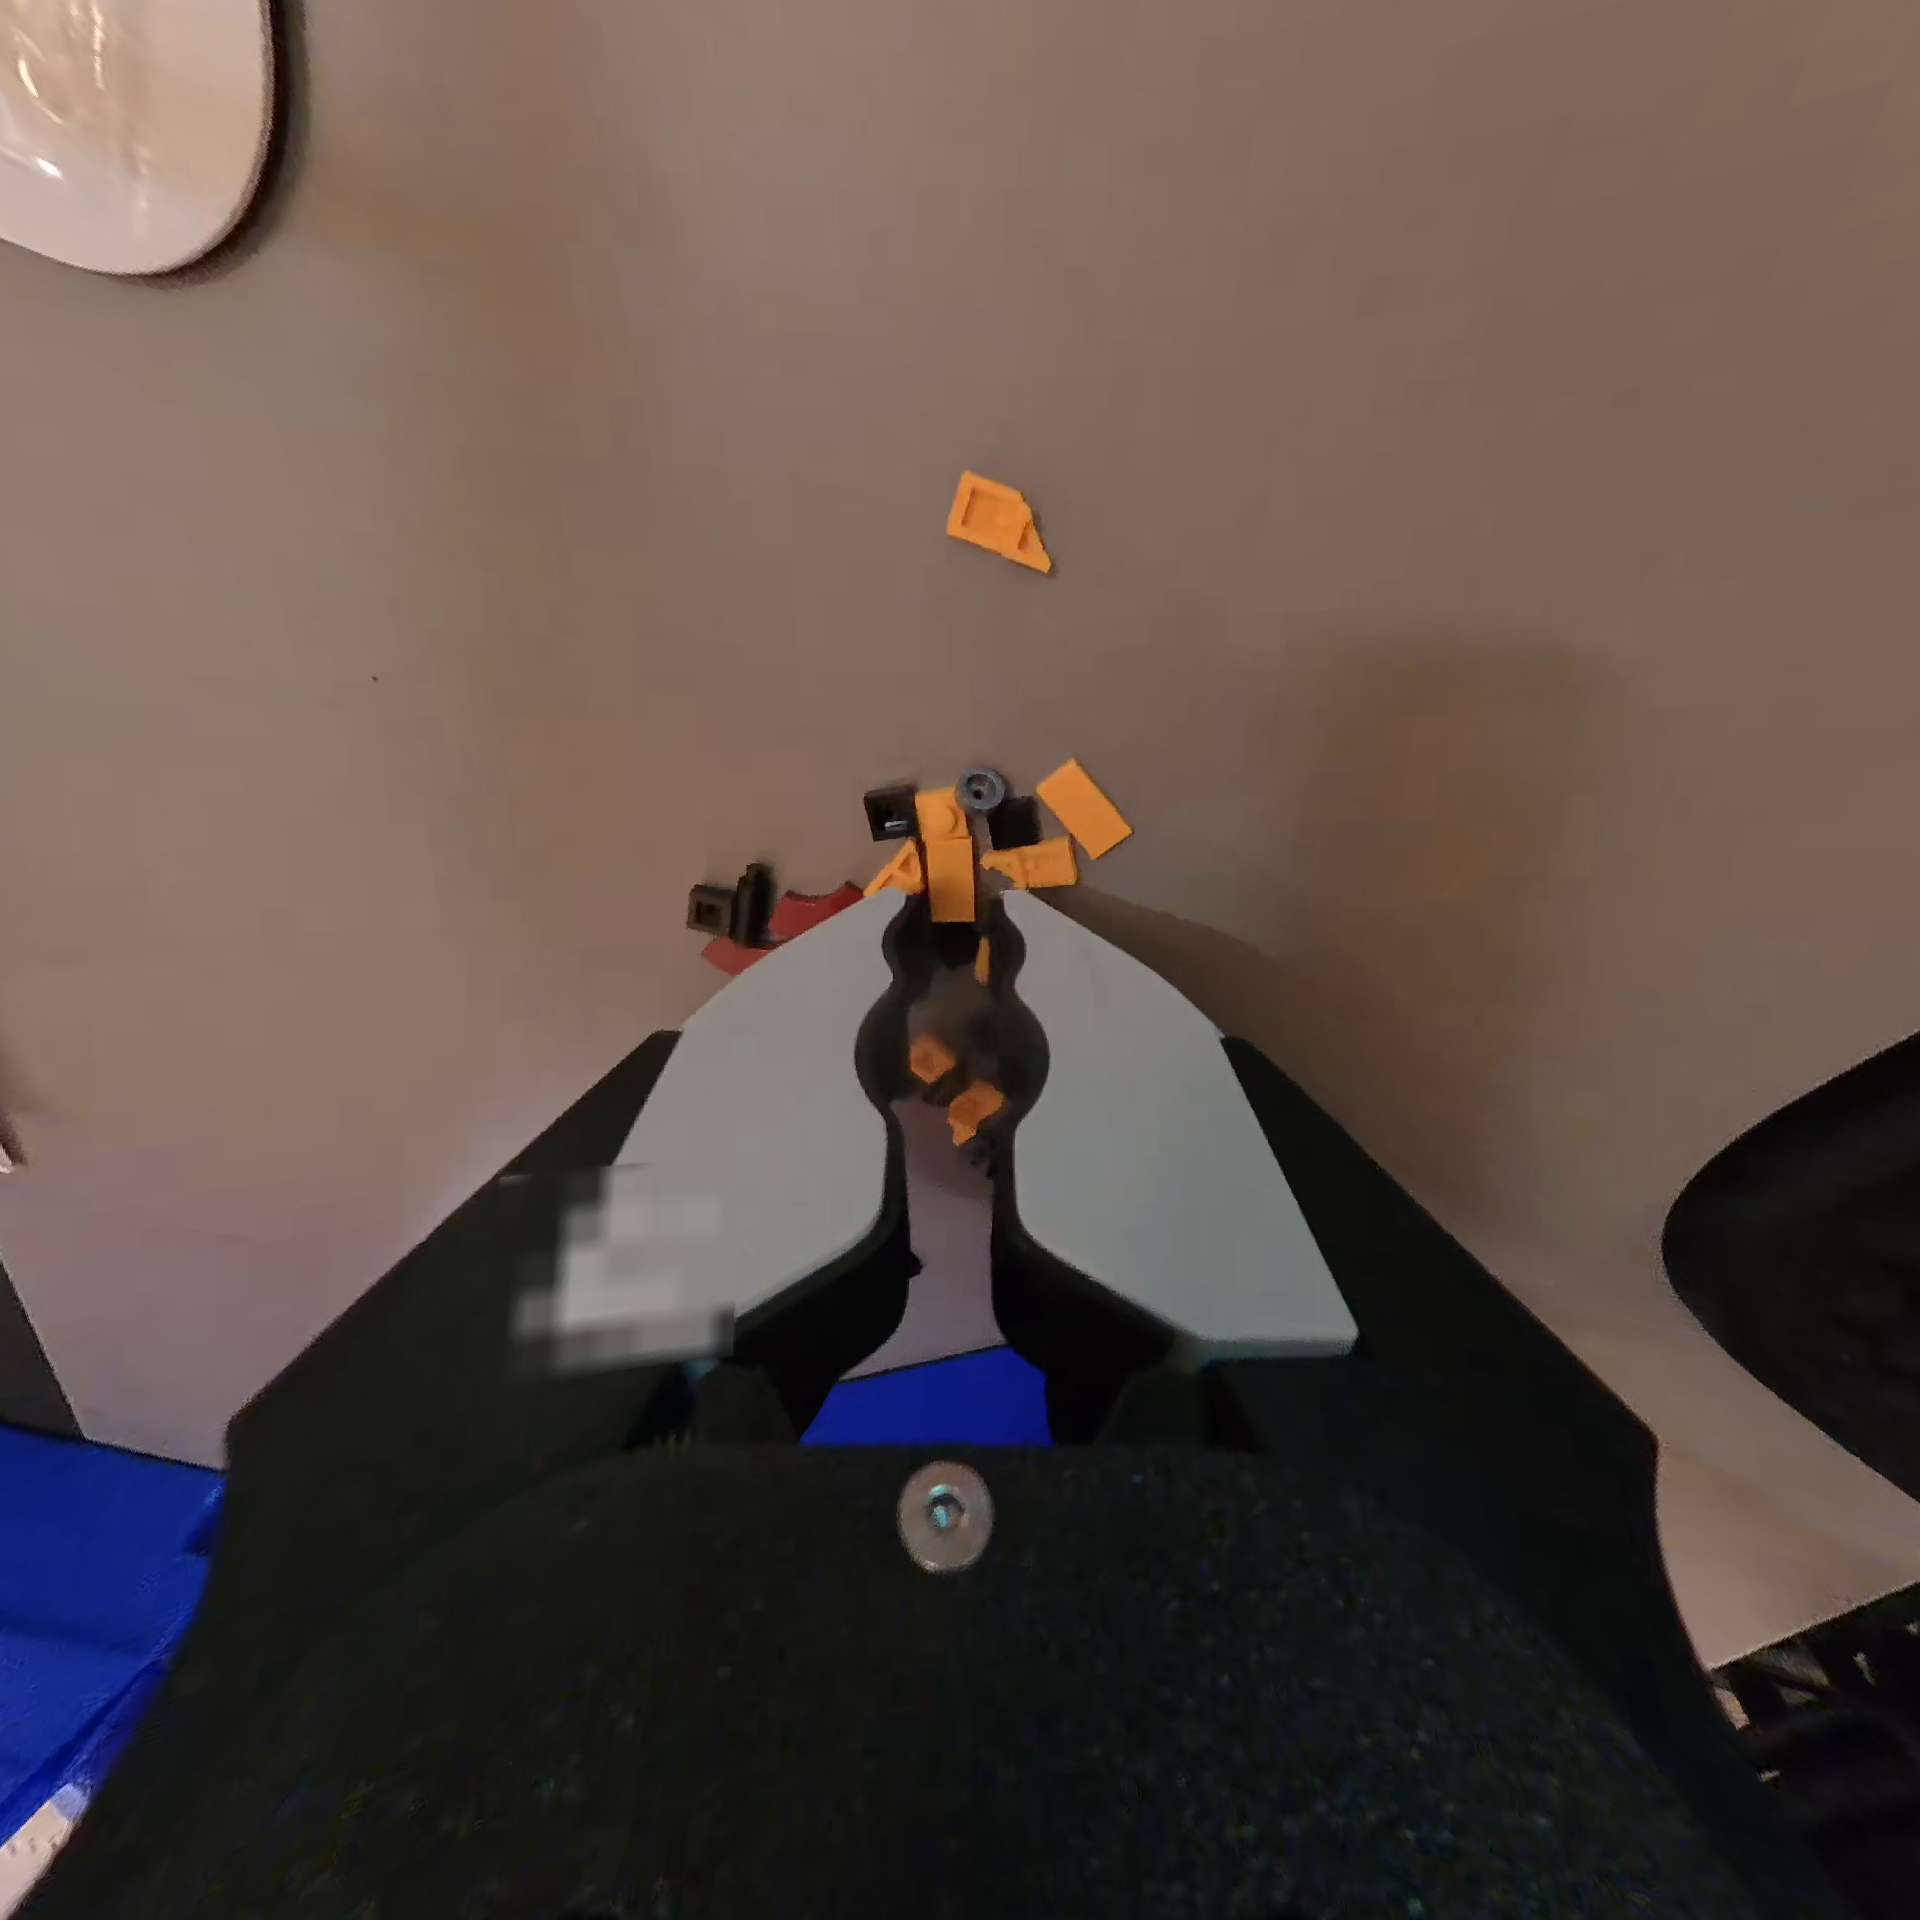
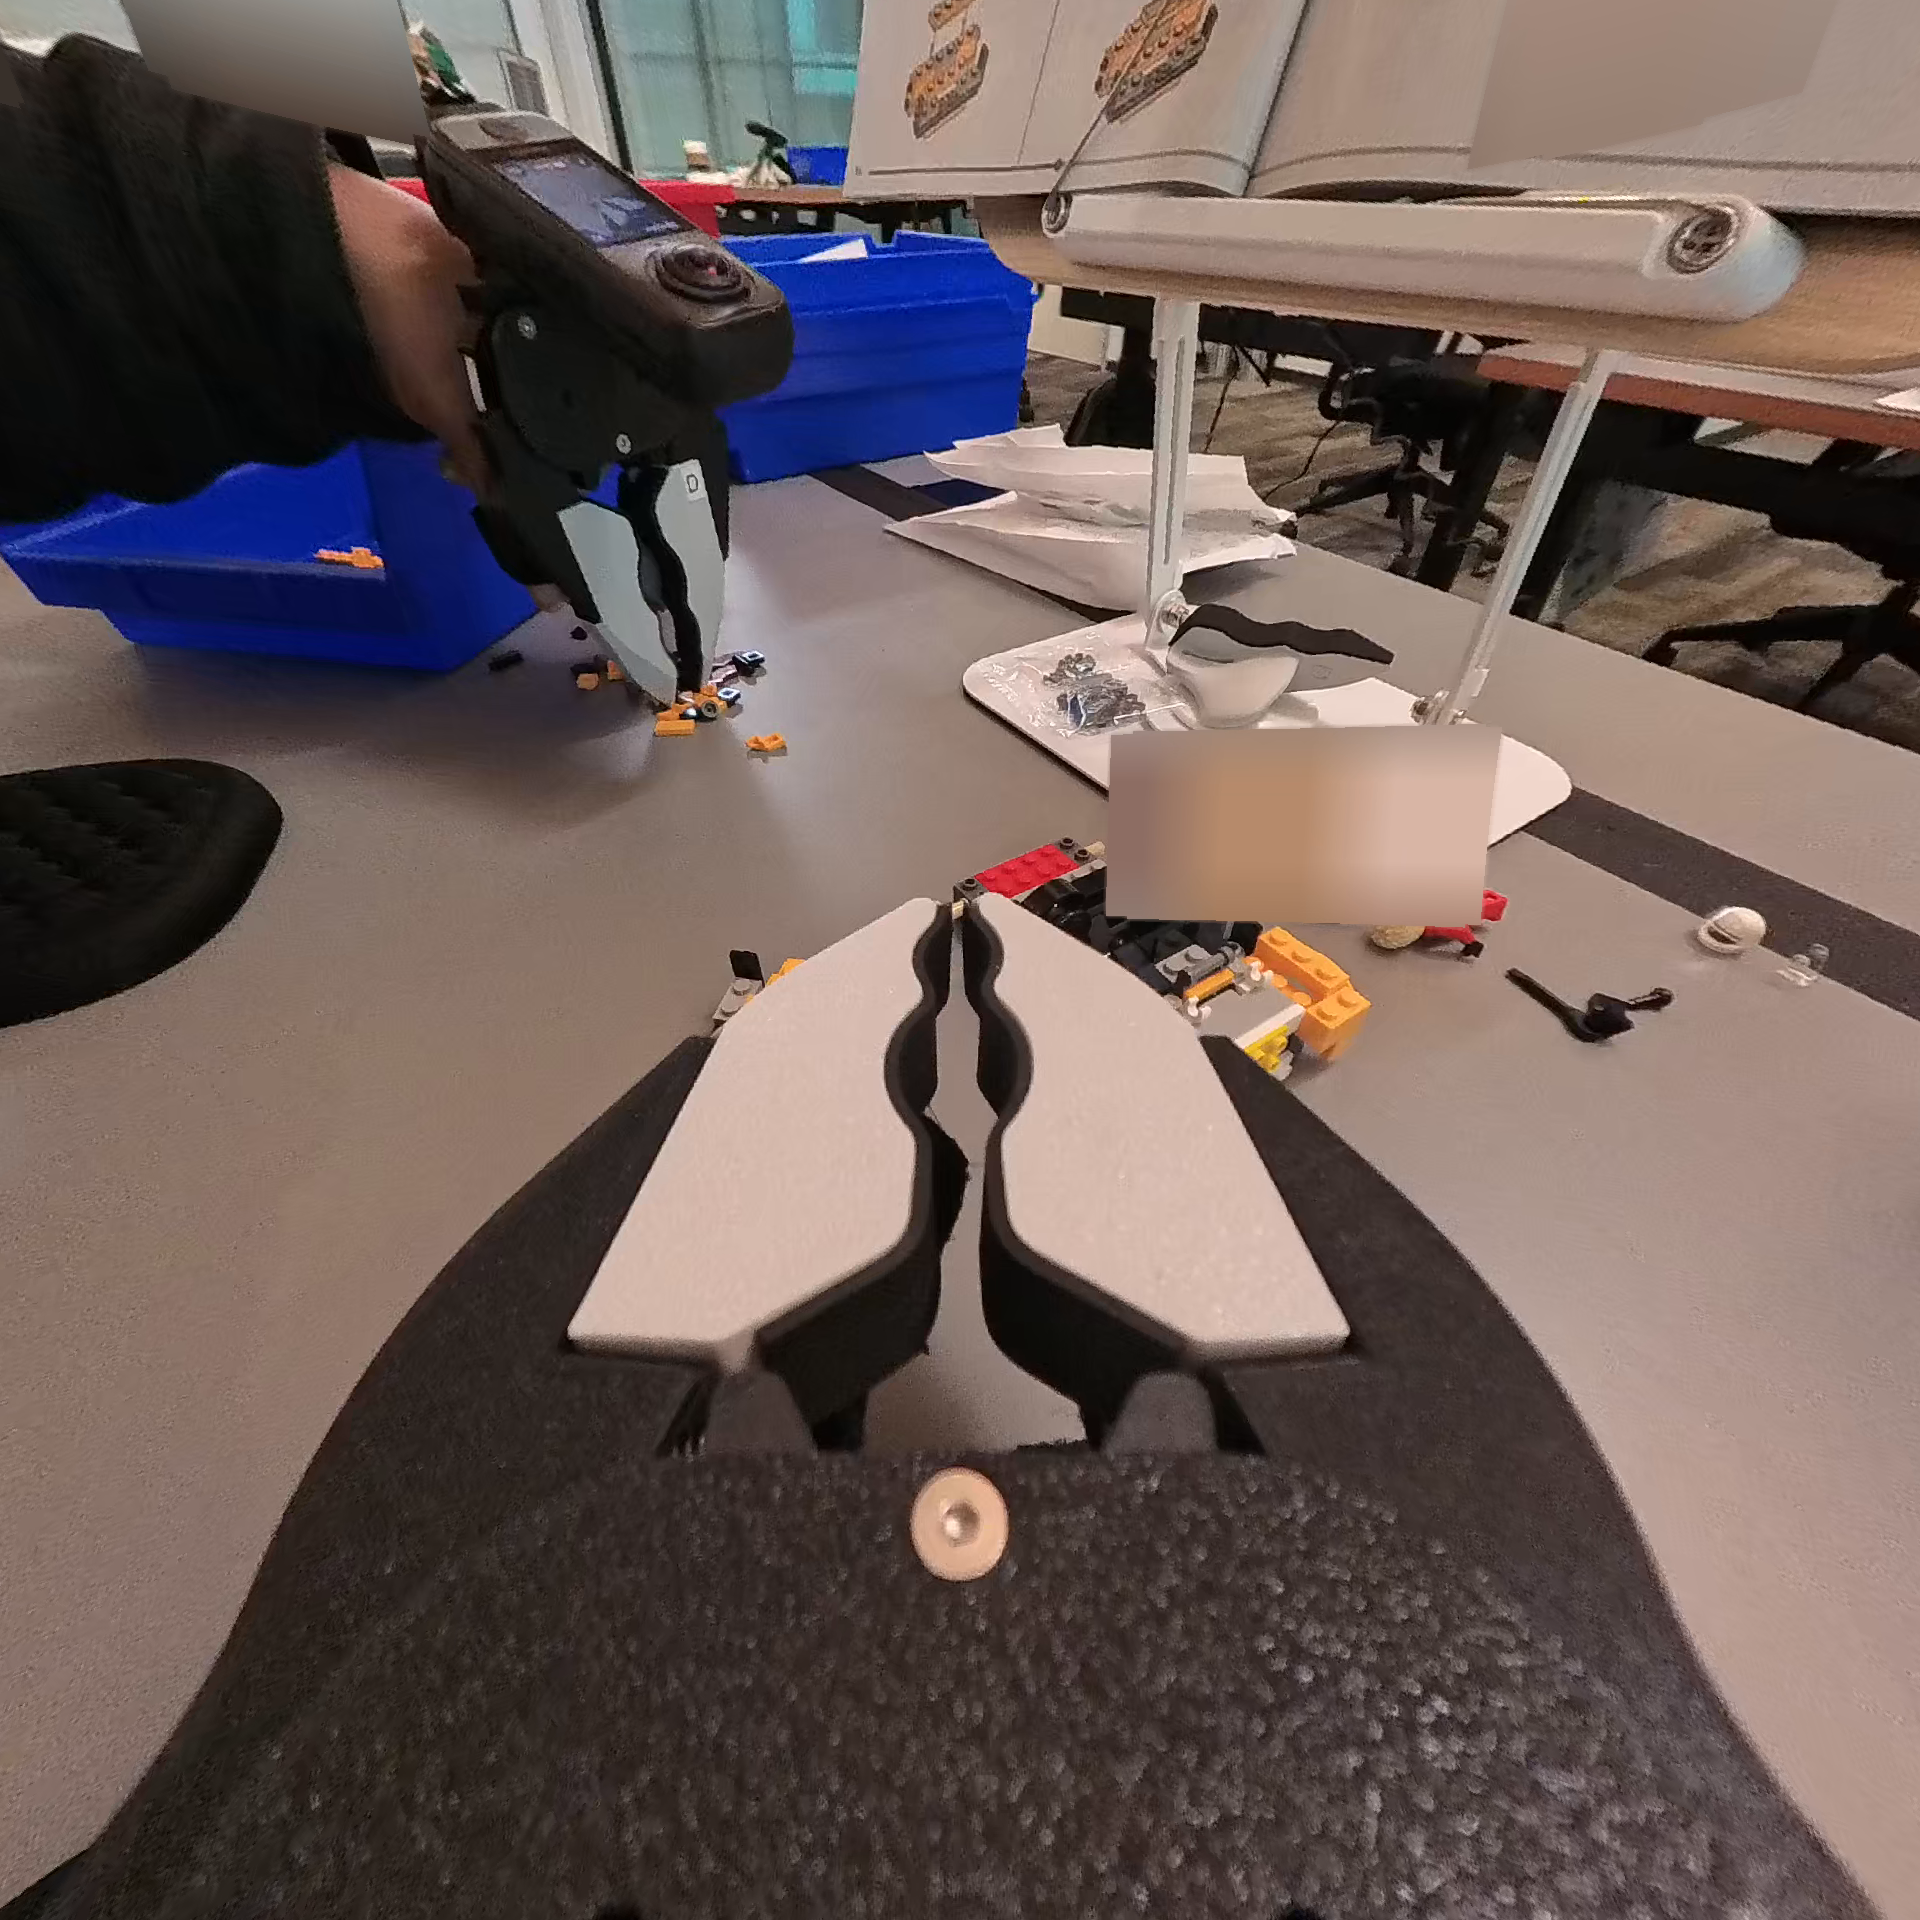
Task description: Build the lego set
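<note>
My left gripper (image 1: 951,902) points down at the grey table (image 1: 520,623), shut on a small orange plate (image 1: 945,862) at its tips. Around it lies a pile of small pieces: a black piece (image 1: 888,814), a grey round piece (image 1: 982,788), an orange tile (image 1: 1084,808) and a dark red curved piece (image 1: 805,912). An orange wedge (image 1: 994,533) lies apart, farther off. The right wrist view shows the left gripper (image 2: 681,691) over this pile (image 2: 717,712). My right gripper (image 2: 958,909) is shut and empty, just in front of the partly built model (image 2: 1299,987).
Two blue bins (image 2: 260,582) (image 2: 883,343) stand behind the pile. A booklet stand (image 2: 1538,790) holds the open instructions (image 2: 1091,83), with a parts bag (image 2: 1091,691) on its base. A white helmet piece (image 2: 1733,927) and a black piece (image 2: 1590,1006) lie right. A black mesh pad (image 2: 104,873) lies left. Left tips to right tips: about 30 cm. The white helmet piece (image 2: 1733,927) lies around 25 cm away from my right fingertips.
</note>
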Motion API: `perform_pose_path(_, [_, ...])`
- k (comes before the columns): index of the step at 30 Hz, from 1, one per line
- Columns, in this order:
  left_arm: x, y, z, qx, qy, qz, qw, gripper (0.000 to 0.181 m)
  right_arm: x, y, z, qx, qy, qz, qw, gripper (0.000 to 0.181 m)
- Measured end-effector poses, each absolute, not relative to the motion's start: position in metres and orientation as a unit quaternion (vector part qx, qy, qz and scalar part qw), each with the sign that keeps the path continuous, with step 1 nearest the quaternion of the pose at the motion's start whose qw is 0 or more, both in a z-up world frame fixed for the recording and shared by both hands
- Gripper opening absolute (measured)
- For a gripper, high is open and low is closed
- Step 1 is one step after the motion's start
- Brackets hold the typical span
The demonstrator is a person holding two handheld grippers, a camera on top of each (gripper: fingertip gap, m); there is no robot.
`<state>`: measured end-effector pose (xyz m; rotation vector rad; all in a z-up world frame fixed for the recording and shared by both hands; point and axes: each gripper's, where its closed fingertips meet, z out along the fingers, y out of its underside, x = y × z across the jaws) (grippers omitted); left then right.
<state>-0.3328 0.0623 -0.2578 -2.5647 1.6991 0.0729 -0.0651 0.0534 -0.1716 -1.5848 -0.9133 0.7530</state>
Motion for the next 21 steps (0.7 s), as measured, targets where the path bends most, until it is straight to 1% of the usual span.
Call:
perform_pose_path(6, [-0.33, 0.062, -0.257, -0.833, 0.552, 0.007, 0.036, 0.016, -0.065, 0.053, -0.172, -0.67, -0.384, 0.323, 0.546, 0.001])
perform_pose_path(7, [-0.33, 0.064, -0.258, -0.83, 0.556, 0.015, 0.042, 0.019, -0.065, 0.053, -0.172, -0.67, -0.385, 0.323, 0.546, 0.001])
perform_pose_path(12, [-0.33, 0.066, -0.258, -0.823, 0.565, 0.021, 0.053, 0.014, -0.065, 0.052, -0.172, -0.67, -0.386, 0.323, 0.546, 0.001])
perform_pose_path(17, [-0.33, 0.056, -0.258, -0.812, 0.581, 0.017, 0.048, 0.017, -0.066, 0.052, -0.172, -0.669, -0.386, 0.324, 0.546, 0.001])
perform_pose_path(21, [-0.332, 0.049, -0.256, -0.804, 0.593, 0.014, 0.047, 0.015, -0.065, 0.052, -0.172, -0.67, -0.386, 0.325, 0.545, 0.001])
